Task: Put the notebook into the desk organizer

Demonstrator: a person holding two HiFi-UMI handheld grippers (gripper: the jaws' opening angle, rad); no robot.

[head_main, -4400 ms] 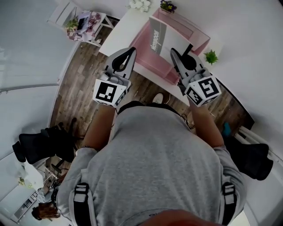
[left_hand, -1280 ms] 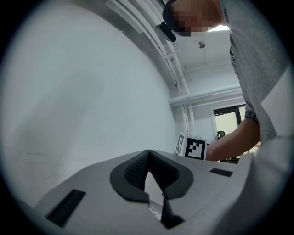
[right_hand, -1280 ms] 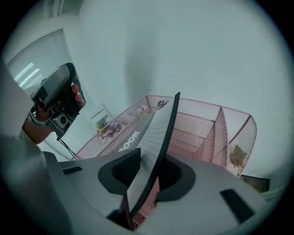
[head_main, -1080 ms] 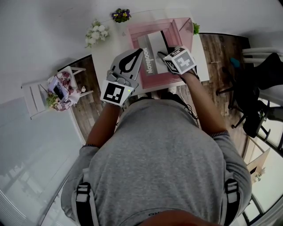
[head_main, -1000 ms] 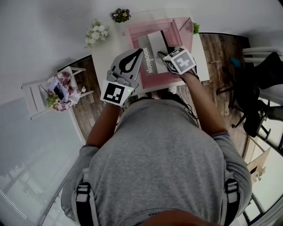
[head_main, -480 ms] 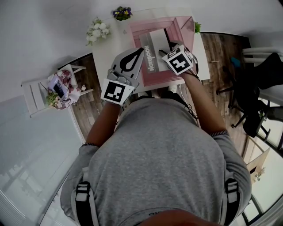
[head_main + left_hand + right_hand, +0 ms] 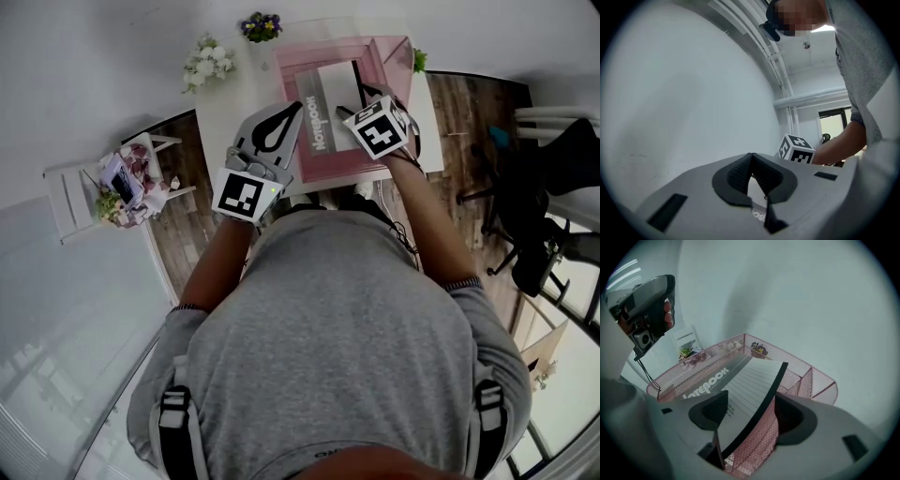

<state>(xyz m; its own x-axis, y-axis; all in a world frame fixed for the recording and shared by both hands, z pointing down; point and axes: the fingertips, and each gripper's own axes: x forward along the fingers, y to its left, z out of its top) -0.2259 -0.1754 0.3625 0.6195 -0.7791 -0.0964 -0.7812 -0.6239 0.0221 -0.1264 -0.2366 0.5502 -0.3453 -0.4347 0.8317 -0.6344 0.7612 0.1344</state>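
Since a moment before, the jaws of the right gripper (image 7: 751, 397) had been spreading and now stood released, no longer pinching the single notebook (image 7: 740, 378), which had tipped from near upright to a lean toward that gripper's left. That one notebook sat between its two jaws, inside the one pink mesh desk organizer (image 7: 820, 386) just ahead. Off to its left, the left gripper (image 7: 751, 158) was clenched on nothing, facing a white wall (image 7: 693, 93).

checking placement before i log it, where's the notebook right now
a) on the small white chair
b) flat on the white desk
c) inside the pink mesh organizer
c: the notebook lies tilted inside the pink mesh desk organizer, with mesh walls around it.
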